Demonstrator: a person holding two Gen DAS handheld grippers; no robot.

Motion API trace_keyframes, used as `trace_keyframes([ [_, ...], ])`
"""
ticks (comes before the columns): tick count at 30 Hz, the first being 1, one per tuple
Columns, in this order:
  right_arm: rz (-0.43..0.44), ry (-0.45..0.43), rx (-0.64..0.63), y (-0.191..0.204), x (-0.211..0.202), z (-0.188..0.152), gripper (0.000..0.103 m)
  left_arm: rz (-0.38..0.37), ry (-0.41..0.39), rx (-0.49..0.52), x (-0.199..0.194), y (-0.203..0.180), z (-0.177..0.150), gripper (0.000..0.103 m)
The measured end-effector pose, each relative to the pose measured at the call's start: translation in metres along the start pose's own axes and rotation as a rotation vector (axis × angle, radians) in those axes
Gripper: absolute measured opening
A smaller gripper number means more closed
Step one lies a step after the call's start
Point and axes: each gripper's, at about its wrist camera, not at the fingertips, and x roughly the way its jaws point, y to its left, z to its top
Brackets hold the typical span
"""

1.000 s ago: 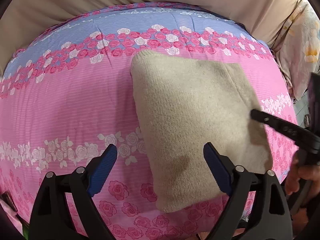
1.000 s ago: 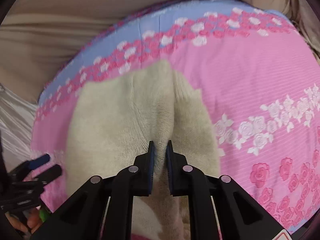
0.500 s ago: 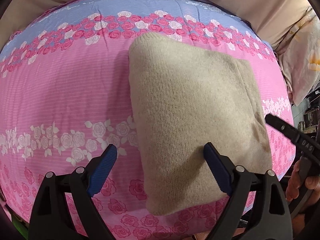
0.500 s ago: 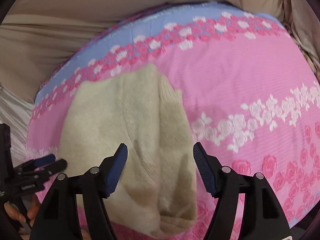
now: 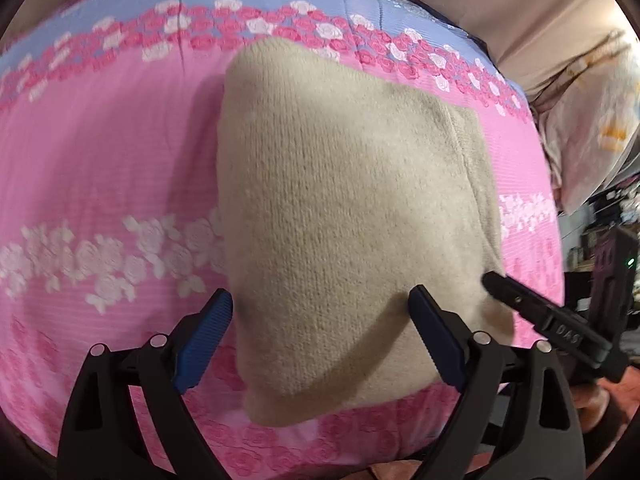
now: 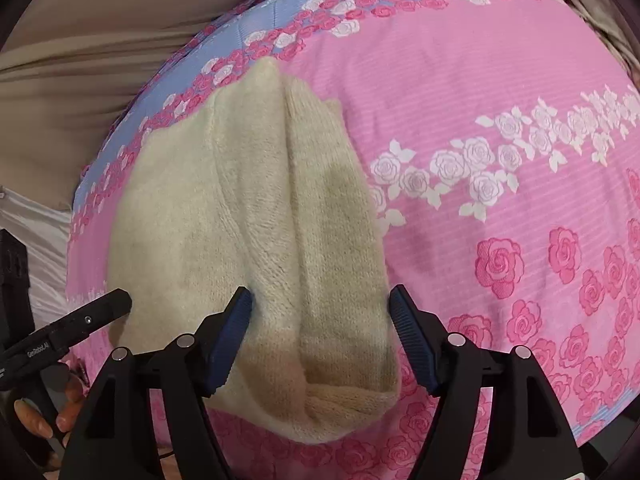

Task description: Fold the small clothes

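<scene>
Since a second ago the right tongs [image 6: 320, 316] have let go of the beige knit garment [image 6: 248, 216]: their jaws, then pinched on a raised ridge of it, have just been opening and now stand spread, straddling its near right part without pressing it. Both tongs have sunk closer to the cloth. The left tongs [image 5: 320, 320] are spread too, pointing steeply down, the right blue ribbed pad [image 5: 436, 340] over the knit and the left one just off its left edge. The garment lies folded into a thick, rough rectangle on the bed [image 6: 500, 92], toward the bed's blue-bordered far edge, with a lengthwise crease and a ribbed cuff at its near end. The bed cover is pink, finely striped, printed with white and pink roses. Fingers [image 6: 44, 420] grip the left tool's handle.
</scene>
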Motion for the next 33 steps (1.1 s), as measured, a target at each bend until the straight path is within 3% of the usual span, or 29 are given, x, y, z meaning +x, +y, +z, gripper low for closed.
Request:
trace_keyframes([
  [7, 0.112, 0.029, 0.102, -0.021, 0.008, -0.003, 0.075, -0.135, 0.026, -0.205, 0.015, 0.033, -0.006, 0.089],
  [17, 0.205, 0.055, 0.133, -0.014, 0.038, 0.021, 0.081, -0.163, 0.012, -0.249, 0.022, 0.040, 0.005, 0.090],
  [18, 0.222, 0.037, 0.124, -0.012, 0.037, 0.023, 0.069, -0.172, 0.014, -0.252, 0.026, 0.041, 0.006, 0.090],
  [19, 0.247, 0.039, 0.113, -0.008, 0.036, 0.025, 0.049, -0.186, 0.010, -0.255, 0.029, 0.042, 0.008, 0.090],
  [22, 0.237, -0.021, 0.038, 0.009, 0.013, 0.033, 0.036, -0.200, -0.019, -0.219, 0.026, 0.036, 0.015, 0.070],
  [23, 0.242, -0.057, 0.002, 0.016, -0.003, 0.037, 0.035, -0.211, -0.027, -0.205, 0.020, 0.032, 0.018, 0.061],
  [24, 0.236, -0.089, -0.023, 0.022, -0.017, 0.041, 0.034, -0.224, -0.042, -0.189, 0.012, 0.026, 0.022, 0.059],
  [27, 0.207, -0.161, -0.073, 0.029, -0.045, 0.057, 0.036, -0.234, -0.112, -0.127, -0.012, 0.007, 0.036, 0.060],
  [29, 0.157, -0.157, -0.068, 0.020, -0.039, 0.068, 0.046, -0.215, -0.135, -0.081, -0.014, -0.005, 0.045, 0.070],
  [31, 0.068, -0.118, -0.047, 0.006, -0.019, 0.074, 0.052, -0.160, -0.137, -0.051, -0.005, -0.012, 0.052, 0.074],
  [33, 0.034, -0.065, -0.023, -0.010, -0.002, 0.072, 0.058, -0.063, -0.101, -0.031, 0.013, -0.016, 0.056, 0.078],
])
